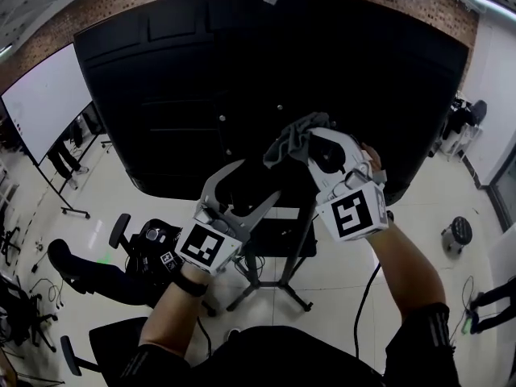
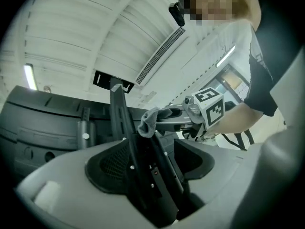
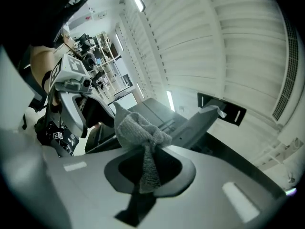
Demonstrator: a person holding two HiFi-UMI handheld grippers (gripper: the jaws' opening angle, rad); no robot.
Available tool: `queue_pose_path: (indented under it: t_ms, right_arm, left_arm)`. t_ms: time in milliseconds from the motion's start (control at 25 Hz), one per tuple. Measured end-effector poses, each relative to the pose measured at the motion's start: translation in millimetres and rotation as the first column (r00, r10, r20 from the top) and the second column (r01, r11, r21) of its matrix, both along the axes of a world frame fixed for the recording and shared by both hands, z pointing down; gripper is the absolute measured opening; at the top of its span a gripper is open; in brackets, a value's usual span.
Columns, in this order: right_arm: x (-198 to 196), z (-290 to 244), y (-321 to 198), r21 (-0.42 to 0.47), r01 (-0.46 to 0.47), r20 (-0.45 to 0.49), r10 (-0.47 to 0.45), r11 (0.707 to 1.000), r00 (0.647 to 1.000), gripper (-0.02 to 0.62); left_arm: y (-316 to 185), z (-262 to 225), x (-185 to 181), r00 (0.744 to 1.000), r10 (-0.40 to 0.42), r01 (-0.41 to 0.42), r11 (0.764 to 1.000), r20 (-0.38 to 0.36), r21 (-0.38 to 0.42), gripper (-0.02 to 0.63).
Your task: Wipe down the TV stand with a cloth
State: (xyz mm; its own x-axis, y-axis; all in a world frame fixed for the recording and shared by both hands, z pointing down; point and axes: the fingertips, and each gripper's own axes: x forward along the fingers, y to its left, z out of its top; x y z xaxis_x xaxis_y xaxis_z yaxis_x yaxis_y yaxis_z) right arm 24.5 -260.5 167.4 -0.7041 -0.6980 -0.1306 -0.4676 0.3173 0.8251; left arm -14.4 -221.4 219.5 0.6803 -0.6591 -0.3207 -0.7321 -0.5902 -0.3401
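Note:
The back of a large black TV (image 1: pixel 201 79) fills the head view, carried on a dark stand with a post (image 2: pixel 121 123) and splayed legs (image 1: pixel 278 285). My left gripper (image 1: pixel 254 176) reaches up to the post, which sits between its jaws in the left gripper view; the gripper (image 2: pixel 152 175) is shut on it. My right gripper (image 1: pixel 310 143) is higher and to the right, shut on a bunched grey cloth (image 1: pixel 289 142) held against the TV's back near the post. The cloth (image 3: pixel 138 130) hangs out of the right gripper (image 3: pixel 150 161), beside the stand's arm (image 3: pixel 195 123).
A person sits low at the left (image 1: pixel 81 268) by an office chair (image 1: pixel 133 232). A whiteboard on a wheeled frame (image 1: pixel 48 103) stands at the far left. A round stool (image 1: pixel 459 232) is at the right. A cable (image 1: pixel 363 289) runs across the pale floor.

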Motion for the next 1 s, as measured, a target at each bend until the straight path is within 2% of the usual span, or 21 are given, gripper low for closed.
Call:
queue_pose_path:
  t_ms: [240,520,720,840,1000]
  right_arm:
    - [-94.6,-17.7,12.7,0.031,0.038,-0.037,-0.037,0.999,0.999,0.035]
    - [-195.5,-14.5,1.7,0.062,0.047,-0.149,-0.038,0.997,0.988,0.035]
    - [-260.9,-1.6,-18.7,0.096,0.011,-0.29,0.018,0.995,0.957,0.035]
    - [-298.3,4.3,-28.0,0.073,0.007,-0.339,0.018,0.997,0.941,0.035]
    - [-334.4,8.2,-46.8,0.084,-0.025,-0.404,0.057,0.996,0.913,0.035]
  left_arm:
    - [4.1,-12.5,-82.0,0.998,-0.053,0.053,0.998,-0.013,0.016,0.318]
    - [2.8,-23.5,-165.3,0.994,-0.101,0.102,0.995,-0.045,0.02,0.318]
    - [-7.3,-15.7,-222.5,0.986,-0.16,0.161,0.987,-0.049,0.012,0.318]
    - [-10.0,-12.9,-251.5,0.981,-0.174,0.173,0.985,-0.08,-0.018,0.318]
    - [-18.0,-4.8,-277.4,0.977,-0.196,0.194,0.98,-0.083,-0.033,0.318]
